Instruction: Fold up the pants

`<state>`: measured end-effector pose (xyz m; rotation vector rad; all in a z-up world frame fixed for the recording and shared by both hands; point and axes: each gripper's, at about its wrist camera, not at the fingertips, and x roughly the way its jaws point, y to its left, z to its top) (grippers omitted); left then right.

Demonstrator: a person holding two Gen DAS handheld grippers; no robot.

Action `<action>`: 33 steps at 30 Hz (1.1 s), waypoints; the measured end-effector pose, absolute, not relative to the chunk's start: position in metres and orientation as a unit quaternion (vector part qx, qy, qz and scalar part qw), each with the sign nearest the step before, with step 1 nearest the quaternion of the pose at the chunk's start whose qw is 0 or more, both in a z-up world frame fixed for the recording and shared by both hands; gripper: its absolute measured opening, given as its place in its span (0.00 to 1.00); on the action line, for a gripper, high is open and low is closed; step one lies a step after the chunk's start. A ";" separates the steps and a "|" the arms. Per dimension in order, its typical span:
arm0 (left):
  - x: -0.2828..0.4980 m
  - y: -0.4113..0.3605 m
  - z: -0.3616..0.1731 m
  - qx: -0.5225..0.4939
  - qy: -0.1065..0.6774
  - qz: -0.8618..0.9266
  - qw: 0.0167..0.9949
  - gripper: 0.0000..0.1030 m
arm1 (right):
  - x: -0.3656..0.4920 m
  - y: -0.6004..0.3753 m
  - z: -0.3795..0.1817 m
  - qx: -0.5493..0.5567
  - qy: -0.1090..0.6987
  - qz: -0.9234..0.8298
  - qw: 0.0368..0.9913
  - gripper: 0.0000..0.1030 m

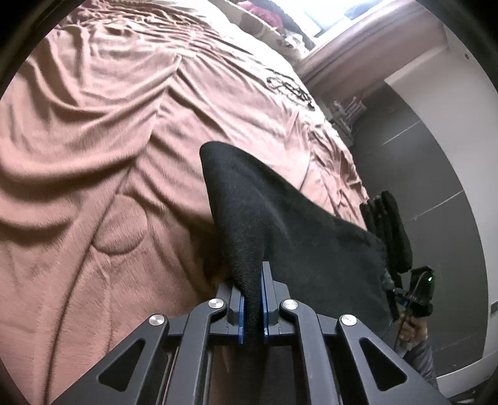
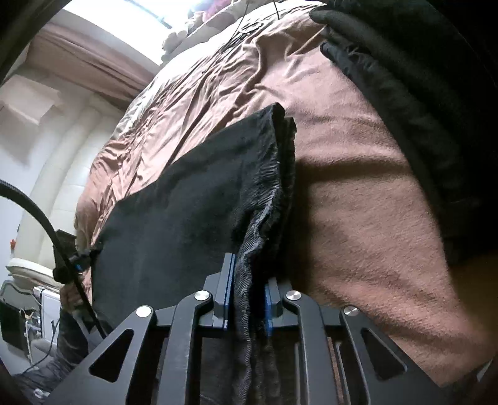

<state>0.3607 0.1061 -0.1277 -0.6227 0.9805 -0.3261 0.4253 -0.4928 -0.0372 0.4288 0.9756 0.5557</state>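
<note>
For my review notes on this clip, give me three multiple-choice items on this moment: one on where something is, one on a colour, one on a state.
1. Where does the black cable lie on the bedspread?
A. on its far part, toward the window
B. right under the left gripper
C. on top of the pants

2. What colour is the bedspread?
A. white
B. dusty pink-brown
C. green

3. How does the left gripper stand?
A. wide open over the bed
B. shut on nothing
C. shut on the pants

Key:
1 A: the black cable is coiled far up the bedspread, toward the window.
2 B: the cloth reads pink-brown in both views.
3 C: the left gripper has the pants pinched between its blue pads.
</note>
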 end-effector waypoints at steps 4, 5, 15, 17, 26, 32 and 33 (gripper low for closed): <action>0.365 0.116 -0.118 -0.297 0.450 -0.146 0.829 0.07 | 0.422 -0.482 -0.039 0.212 0.458 0.270 0.820 0.12; 0.365 0.121 -0.117 -0.299 0.449 -0.143 0.830 0.07 | 0.422 -0.478 -0.037 0.211 0.459 0.273 0.819 0.12; 0.352 0.202 -0.117 -0.319 0.444 -0.095 0.832 0.07 | 0.440 -0.398 -0.042 0.193 0.467 0.303 0.808 0.12; 0.347 0.217 -0.117 -0.321 0.442 -0.089 0.833 0.07 | 0.445 -0.380 -0.045 0.189 0.470 0.308 0.805 0.12; 0.317 0.290 -0.122 -0.344 0.431 -0.061 0.832 0.07 | 0.473 -0.300 -0.049 0.175 0.483 0.328 0.792 0.12; 0.293 0.333 -0.126 -0.362 0.425 -0.044 0.828 0.08 | 0.493 -0.244 -0.050 0.149 0.495 0.345 0.783 0.12; 0.290 0.338 -0.126 -0.363 0.425 -0.043 0.828 0.08 | 0.496 -0.235 -0.050 0.144 0.497 0.348 0.782 0.12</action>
